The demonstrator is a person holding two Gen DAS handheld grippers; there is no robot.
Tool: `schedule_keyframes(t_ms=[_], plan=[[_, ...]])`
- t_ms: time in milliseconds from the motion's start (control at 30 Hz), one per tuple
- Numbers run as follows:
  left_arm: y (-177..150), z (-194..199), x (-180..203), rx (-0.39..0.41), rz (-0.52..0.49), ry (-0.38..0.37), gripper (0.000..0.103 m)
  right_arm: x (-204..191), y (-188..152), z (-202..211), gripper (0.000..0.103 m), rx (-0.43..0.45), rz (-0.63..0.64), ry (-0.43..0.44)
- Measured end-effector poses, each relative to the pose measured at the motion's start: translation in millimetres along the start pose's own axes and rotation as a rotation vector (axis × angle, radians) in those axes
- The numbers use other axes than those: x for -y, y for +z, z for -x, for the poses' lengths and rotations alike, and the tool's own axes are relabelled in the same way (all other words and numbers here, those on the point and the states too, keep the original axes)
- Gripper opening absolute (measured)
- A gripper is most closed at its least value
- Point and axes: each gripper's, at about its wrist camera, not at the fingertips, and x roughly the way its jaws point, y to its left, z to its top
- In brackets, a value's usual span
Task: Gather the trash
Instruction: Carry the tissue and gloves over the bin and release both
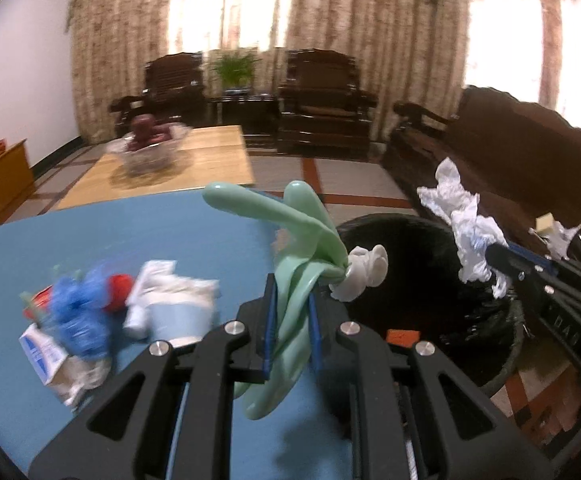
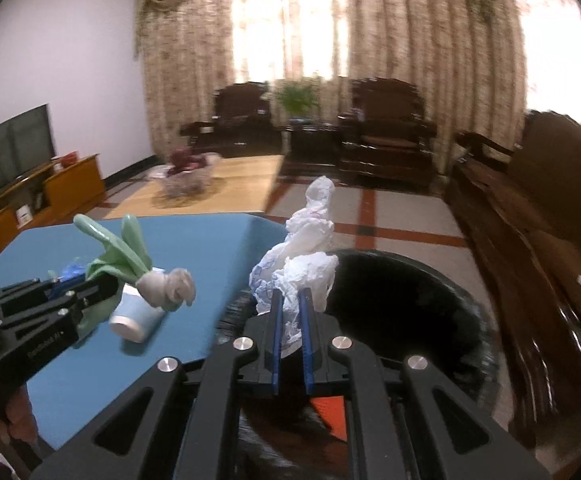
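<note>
My left gripper [image 1: 290, 300] is shut on a pale green rubber vegetable toy [image 1: 302, 240] with a white bulb end, held over the edge of the blue table [image 1: 90, 236], next to the black bin [image 1: 430, 292]. It also shows in the right wrist view [image 2: 102, 276]. My right gripper [image 2: 290, 300] is shut on crumpled white tissue [image 2: 306, 248] and holds it above the black-lined bin [image 2: 402, 312]. On the table lie a blue paper cup [image 1: 178, 316], white wrappers, a blue crumpled bag [image 1: 78, 316] and a red piece.
A wooden coffee table [image 1: 210, 156] with a glass fruit bowl [image 1: 150, 148] stands beyond. Dark wooden armchairs [image 1: 322, 104] and a sofa [image 1: 510, 152] line the back and right. A TV cabinet [image 2: 50, 184] is at the left.
</note>
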Motion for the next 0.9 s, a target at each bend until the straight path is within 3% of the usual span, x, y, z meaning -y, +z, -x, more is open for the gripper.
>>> schedule_keyframes(t_ms=[267, 500, 600, 733, 767, 833, 900], plan=[[3, -56, 57, -0.055, -0.032, -0.086, 0.013, 58, -19, -16, 0.009, -0.036, -0.08, -0.091], [0, -89, 85, -0.097, -0.053, -0.146, 0.014, 95, -41, -30, 0.009, -0.09, -0.152, -0.131], [-2, -100, 92, -0.121, -0.061, -0.159, 0.02, 103, -48, -35, 0.009, -0.11, -0.156, -0.142], [-5, -106, 90, -0.151, -0.041, -0.156, 0.042, 102, -49, -38, 0.016, -0.119, -0.16, -0.167], [-5, -105, 88, -0.148, -0.039, -0.156, 0.043, 102, -49, -38, 0.028, -0.118, -0.159, -0.172], [-5, -99, 81, -0.126, -0.037, -0.142, 0.057, 100, -50, -38, 0.044, -0.113, -0.153, -0.185], [-4, -93, 77, -0.105, -0.032, -0.129, 0.062, 97, -49, -38, 0.053, -0.107, -0.145, -0.196]])
